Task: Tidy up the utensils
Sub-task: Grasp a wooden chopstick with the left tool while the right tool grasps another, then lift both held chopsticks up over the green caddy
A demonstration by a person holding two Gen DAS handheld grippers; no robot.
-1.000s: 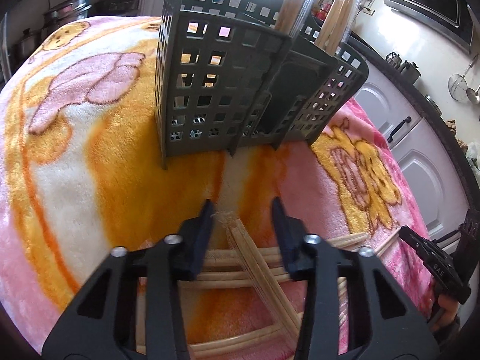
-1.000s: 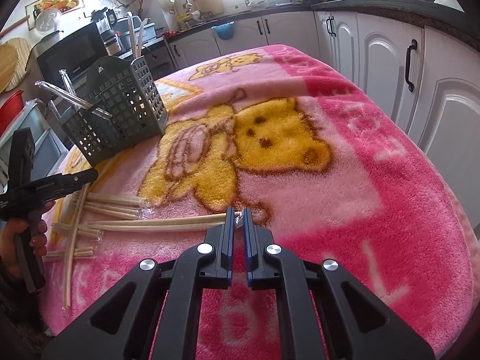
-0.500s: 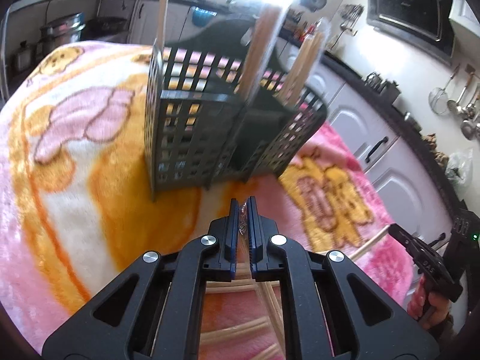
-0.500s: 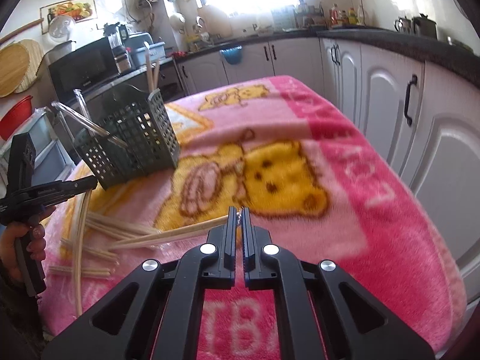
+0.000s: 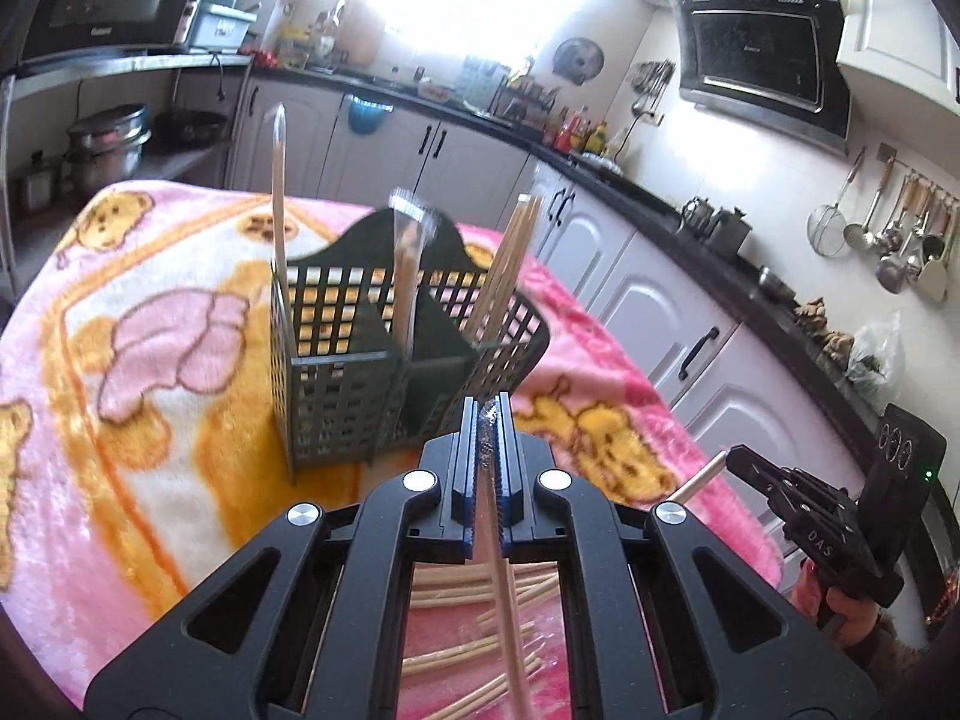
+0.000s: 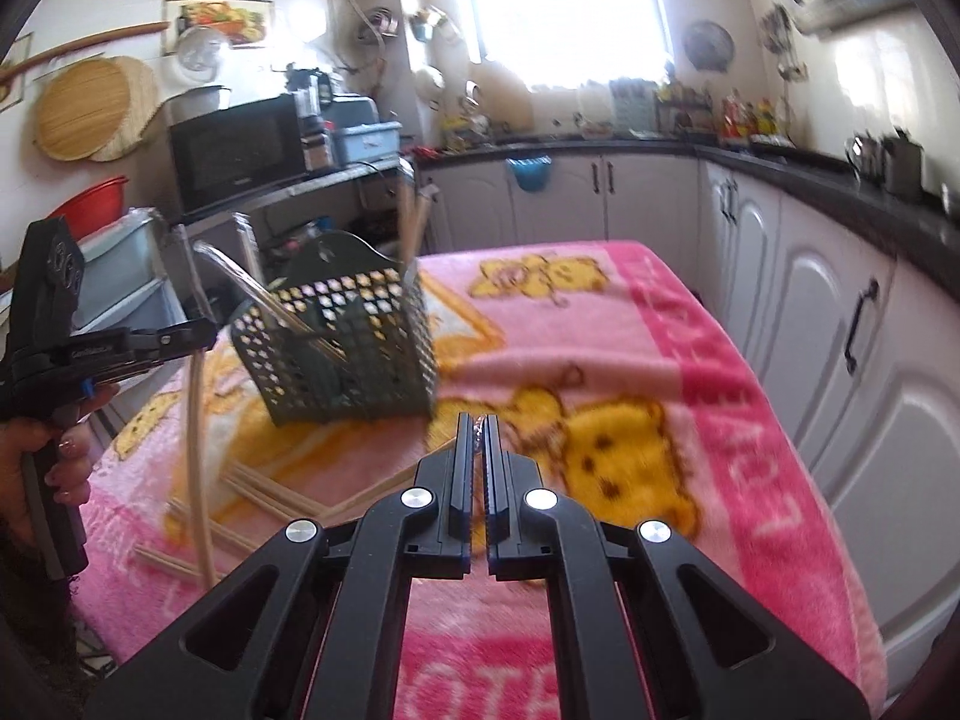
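Left gripper seen from its own camera, jaws pressed nearly together on a wrapped pair of chopsticks, pinched at the crinkled end of the sleeve with the sticks trailing back and down beneath the tool. Just ahead, a dark slotted caddy on a pink cartoon blanket, already holding three upright wrapped pairs; more chopsticks scattered on the blanket under the gripper; right gripper visible at the far right. From the right camera, right gripper closed to a thin slit on a shred of clear wrapper, with another long pair running from its tip toward the loose pile. Same caddy beyond, looking tilted in this view; left gripper at the left edge with its pair dangling. Likely light, stiff and slick in their film; a pinch on the sticks themselves, not the wrapper end alone, probably safer against slipping.
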